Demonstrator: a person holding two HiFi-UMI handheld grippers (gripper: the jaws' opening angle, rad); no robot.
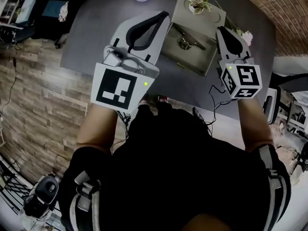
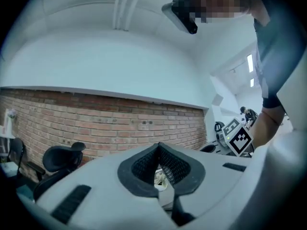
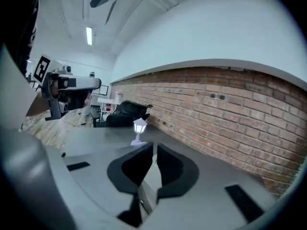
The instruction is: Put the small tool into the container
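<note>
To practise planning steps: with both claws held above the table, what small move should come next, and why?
Probably just draw both claws back and rest: a metal tool already lies in the container, and the left claw and right claw hold nothing.

Table (image 1: 96,32) dark grey; container (image 1: 204,57) seemingly beige; wall (image 2: 96,119) red-brick.

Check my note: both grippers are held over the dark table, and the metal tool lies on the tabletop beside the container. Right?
No: the head view shows the metal tool lying inside the container, not beside it. The left gripper and right gripper are indeed held over the dark table.
</note>
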